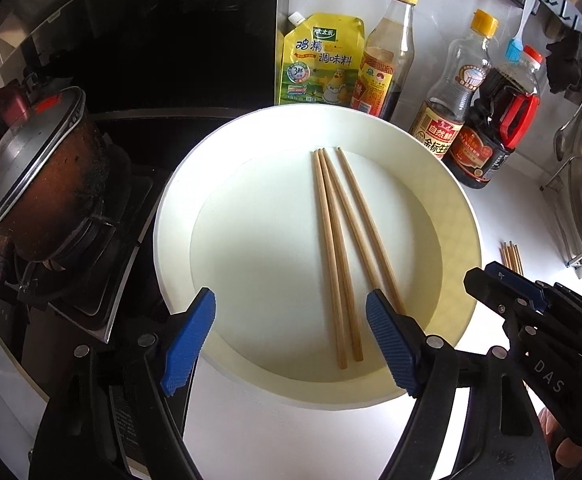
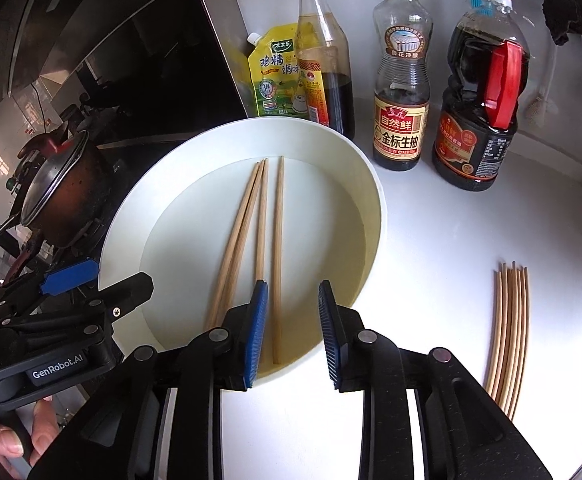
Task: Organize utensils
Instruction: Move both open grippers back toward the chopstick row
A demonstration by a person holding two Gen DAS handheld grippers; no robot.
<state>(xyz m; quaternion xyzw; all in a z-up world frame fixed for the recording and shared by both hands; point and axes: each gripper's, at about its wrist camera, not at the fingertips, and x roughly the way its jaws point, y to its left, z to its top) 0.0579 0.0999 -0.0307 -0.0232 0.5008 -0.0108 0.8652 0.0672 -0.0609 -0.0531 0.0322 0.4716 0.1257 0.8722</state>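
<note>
The three chopsticks (image 1: 337, 256) lie loose on the floor of the white tray (image 1: 457, 216), two crossing near their far ends and the third just beside them on the bottle side; the spare bundle of chopsticks (image 2: 509, 336) lies on the table (image 2: 451, 240) outside the tray, well apart from its rim on the side away from the stove. My left tongs (image 1: 291, 344) hang spread wide over the tray's near edge and hold nothing; my right tongs (image 2: 293, 332) are parted more narrowly, one chopstick showing in the gap between the pads, though I judge nothing is pinched.

What could go wrong, as I see it: reaching for the bundle, I could clip the tray's near rim and jolt it, and the loose sticks would roll or scatter; a pinch on the bundle near one end could fan it out, since the sticks are thin and smooth; and my two tongs sit close together over the tray, so they could knock each other.

For room: beyond the tray stand the sauce bottles (image 2: 401, 92) and a yellow pouch (image 1: 323, 60), almost touching its far rim, so a push that way topples them; on the tray's stove side sits the lidded pot (image 1: 39, 176), tight quarters; the bundle side is open white table, my best path.
</note>
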